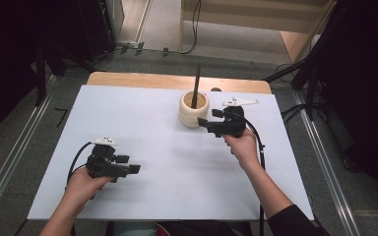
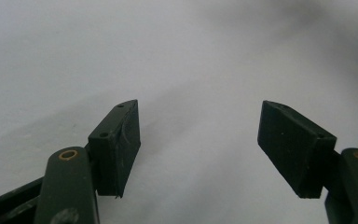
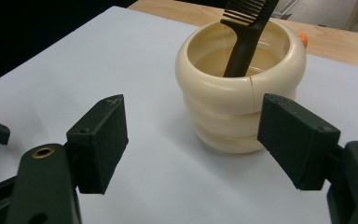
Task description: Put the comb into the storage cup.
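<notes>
Flanking nothing, right gripper (image 3: 193, 140) jaws apart, just beside cream cup (image 3: 240, 88) holding comb (image 3: 247, 32).

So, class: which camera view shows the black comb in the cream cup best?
The right gripper view: the comb stands close up in the cream cup, teeth visible. The high view shows the comb as a thin dark stick. The left gripper view faces bare white table.

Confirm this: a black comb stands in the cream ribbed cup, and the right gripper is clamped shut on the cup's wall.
Not clamped. In the right gripper view, the right gripper has its jaws open, short of the cream ribbed cup. The black comb does stand in it.
</notes>
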Demonstrator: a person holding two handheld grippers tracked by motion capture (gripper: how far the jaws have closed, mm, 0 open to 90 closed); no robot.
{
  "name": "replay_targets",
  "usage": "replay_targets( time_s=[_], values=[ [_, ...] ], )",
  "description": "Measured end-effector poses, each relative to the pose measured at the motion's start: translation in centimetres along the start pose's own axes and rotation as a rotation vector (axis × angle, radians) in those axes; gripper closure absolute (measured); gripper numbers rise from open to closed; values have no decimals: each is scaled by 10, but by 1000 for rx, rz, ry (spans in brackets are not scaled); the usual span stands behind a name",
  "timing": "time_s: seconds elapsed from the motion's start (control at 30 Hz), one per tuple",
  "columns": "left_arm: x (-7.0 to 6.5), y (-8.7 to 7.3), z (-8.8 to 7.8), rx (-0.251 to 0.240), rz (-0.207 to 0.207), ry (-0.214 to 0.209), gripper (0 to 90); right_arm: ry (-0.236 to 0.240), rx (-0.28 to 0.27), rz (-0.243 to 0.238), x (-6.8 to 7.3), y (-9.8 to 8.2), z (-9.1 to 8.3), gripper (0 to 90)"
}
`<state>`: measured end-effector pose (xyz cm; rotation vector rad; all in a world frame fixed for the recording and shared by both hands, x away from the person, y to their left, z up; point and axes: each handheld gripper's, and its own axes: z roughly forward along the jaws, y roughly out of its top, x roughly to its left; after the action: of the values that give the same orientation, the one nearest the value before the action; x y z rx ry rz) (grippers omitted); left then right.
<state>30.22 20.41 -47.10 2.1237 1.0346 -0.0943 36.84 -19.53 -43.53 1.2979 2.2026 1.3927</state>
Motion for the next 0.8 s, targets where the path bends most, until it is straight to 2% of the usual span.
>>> replay_targets(
  time_s=[0.67,0.8],
  values=[
    [1,2,0,-2,4,-5,302,13,33,-12,7,-20,-9,224],
    [1,2,0,2,8,-3,302,28,37,-9,8,-25,-11,224]
  ],
)
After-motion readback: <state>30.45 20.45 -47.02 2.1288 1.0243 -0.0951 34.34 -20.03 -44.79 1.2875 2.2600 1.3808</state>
